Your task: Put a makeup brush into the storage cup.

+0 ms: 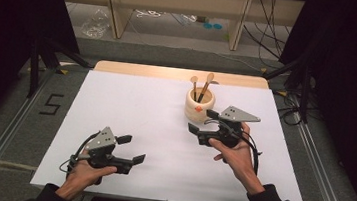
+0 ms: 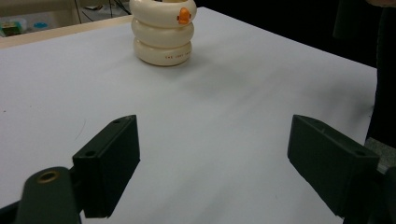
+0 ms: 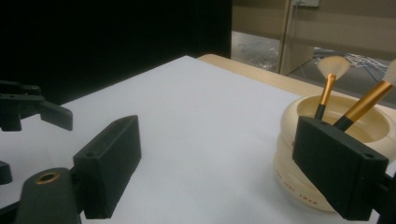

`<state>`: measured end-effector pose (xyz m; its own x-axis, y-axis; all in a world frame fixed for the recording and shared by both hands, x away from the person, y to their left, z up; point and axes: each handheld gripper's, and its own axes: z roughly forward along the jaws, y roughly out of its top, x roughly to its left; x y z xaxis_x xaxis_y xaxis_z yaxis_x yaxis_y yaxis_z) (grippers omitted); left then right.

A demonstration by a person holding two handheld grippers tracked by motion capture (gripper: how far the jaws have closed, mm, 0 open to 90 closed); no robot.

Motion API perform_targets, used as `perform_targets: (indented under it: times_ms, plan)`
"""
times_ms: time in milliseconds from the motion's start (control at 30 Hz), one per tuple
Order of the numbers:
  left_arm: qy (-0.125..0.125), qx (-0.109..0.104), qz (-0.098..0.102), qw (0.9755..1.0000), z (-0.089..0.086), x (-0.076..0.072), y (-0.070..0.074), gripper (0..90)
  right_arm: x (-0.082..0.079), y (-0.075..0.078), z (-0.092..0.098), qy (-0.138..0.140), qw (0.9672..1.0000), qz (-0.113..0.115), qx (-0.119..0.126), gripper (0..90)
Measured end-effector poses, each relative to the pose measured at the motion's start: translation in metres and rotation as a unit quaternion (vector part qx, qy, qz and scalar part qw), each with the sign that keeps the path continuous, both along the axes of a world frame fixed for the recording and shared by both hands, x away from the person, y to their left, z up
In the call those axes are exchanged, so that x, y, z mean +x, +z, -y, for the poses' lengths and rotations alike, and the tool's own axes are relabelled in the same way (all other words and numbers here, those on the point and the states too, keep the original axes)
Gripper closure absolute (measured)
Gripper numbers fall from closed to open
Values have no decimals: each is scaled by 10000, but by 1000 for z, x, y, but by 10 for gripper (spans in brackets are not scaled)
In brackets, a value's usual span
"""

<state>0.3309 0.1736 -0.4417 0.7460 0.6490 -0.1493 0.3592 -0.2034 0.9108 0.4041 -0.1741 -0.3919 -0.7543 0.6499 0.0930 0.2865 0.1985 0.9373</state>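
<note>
In the high view, a cream ringed holder (image 1: 199, 104) stands right of centre toward the top of the white table (image 1: 130, 110), with two makeup brushes (image 1: 207, 83) upright in it. The right gripper (image 1: 203, 123) sits just below and beside the holder, jaws spread wide with nothing between them. The left gripper (image 1: 131, 150) rests lower left, well apart, jaws likewise spread and empty. Both brushes look already placed, so the placing step seems finished, with the right hand clear of the holder. A next move would likely call for drawing that hand away without knocking the holder.
</note>
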Motion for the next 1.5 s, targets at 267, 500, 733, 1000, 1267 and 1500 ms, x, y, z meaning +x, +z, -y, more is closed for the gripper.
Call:
perform_targets:
  times_ms: [267, 500, 733, 1000, 1267, 1500]
  plan:
    - [14, -3, -12, 10000, -1, 0, 0, 169, -7, -6, -2, 3, 9999, -65, -86, 162]
    - [3, 9, -11, 10000, -1, 0, 0, 169, -13, -5, -4, 34, 9998, 52, -199, 162]
    - [11, 7, -12, 10000, -1, 0, 0, 169, -17, -12, -3, 19, 9998, 27, -190, 163]
    - [18, -5, -30, 10000, -1, 0, -1, 169, -22, -15, 0, 10, 10000, 27, -51, 165]
    - [-1, -28, 6, 10000, 0, -1, -1, 169, -32, -22, 3, 16, 10000, -17, 3, 164]
    - [5, 5, -5, 10000, 0, -1, -1, 169, -41, -24, 10, -61, 10000, -39, 62, 164]
